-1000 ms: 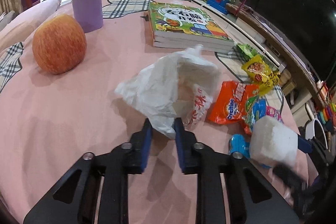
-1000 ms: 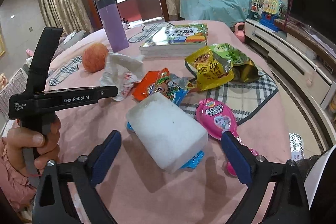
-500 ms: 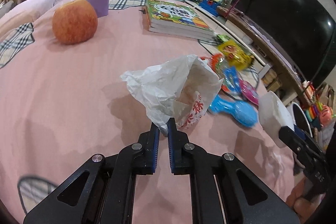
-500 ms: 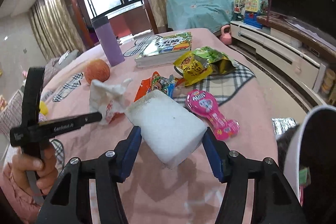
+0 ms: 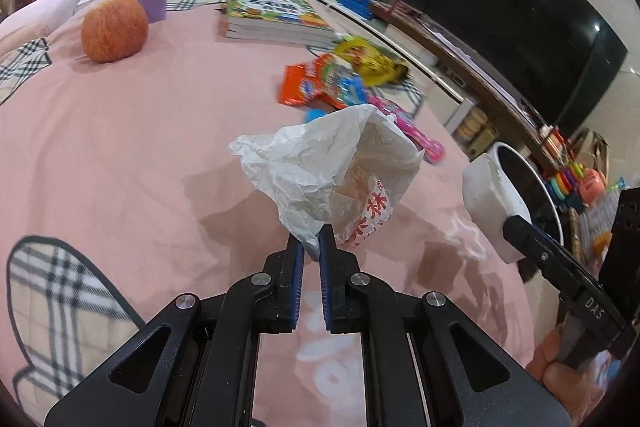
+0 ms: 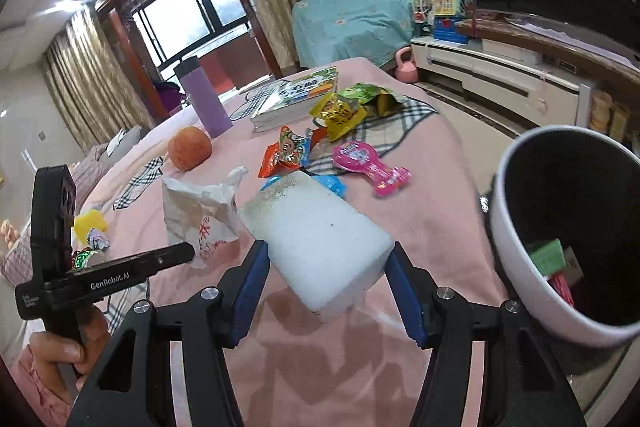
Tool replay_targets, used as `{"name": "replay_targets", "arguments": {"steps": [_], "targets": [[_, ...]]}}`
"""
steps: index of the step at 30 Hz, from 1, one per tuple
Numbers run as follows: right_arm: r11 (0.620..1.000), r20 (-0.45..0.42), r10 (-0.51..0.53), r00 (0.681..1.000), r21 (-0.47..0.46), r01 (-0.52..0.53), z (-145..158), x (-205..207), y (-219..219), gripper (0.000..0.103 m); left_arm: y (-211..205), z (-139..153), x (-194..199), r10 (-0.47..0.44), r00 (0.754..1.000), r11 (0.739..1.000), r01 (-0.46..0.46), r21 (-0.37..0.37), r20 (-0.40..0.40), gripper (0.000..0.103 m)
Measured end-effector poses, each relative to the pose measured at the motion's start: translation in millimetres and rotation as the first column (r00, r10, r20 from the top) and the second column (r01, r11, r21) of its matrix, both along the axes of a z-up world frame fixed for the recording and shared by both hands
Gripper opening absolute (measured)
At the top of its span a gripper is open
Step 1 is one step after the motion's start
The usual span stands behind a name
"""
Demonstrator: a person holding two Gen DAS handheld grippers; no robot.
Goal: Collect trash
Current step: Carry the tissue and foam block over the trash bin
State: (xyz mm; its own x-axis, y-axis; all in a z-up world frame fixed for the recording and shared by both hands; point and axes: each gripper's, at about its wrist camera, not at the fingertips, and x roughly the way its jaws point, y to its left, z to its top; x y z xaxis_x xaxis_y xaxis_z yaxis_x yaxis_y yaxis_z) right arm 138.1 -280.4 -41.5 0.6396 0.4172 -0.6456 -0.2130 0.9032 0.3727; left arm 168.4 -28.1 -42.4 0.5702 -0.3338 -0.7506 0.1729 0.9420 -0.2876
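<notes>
The left gripper (image 5: 310, 253) pinches the lower corner of a crumpled white paper bag (image 5: 332, 179), its blue pads nearly together on the paper. The bag hangs clear above the pink bedspread (image 5: 120, 155), its long axis rising up and away from the fingers, open mouth pointing up and to the right, red printing on the lower side. The right gripper (image 6: 326, 277) clamps a white foam block (image 6: 316, 239) between its two blue pads (image 6: 252, 283), which press against the block's opposite sides; the block's long axis runs forward along the fingers and slants up to the left, its far end speckled with brown crumbs. It is held above the spread just left of a white trash bin (image 6: 520, 259), whose dark open mouth faces the camera with some scraps inside. In the right wrist view the left gripper reaches in level from the left, the person's hand (image 6: 68, 351) wrapped around its handle below. Snack wrappers (image 6: 288, 151) lie on the spread beyond.
</notes>
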Motion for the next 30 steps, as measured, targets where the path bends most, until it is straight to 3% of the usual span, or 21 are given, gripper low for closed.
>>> {"name": "replay_targets", "arguments": {"steps": [18,30], "targets": [[0.99,0.031,-0.138,0.99,0.02,0.137,11.3,-48.1,-55.9,0.06,-61.8,14.8,-29.9,-0.142,0.99,0.99,0.142,0.013,0.023,0.007],[0.974,0.033,-0.227,0.973,0.027,0.227,12.2,-60.2,-95.6,0.06,-112.0,27.6,-38.1,-0.245,0.969,0.969,0.244,0.036,0.042,0.007]]}}
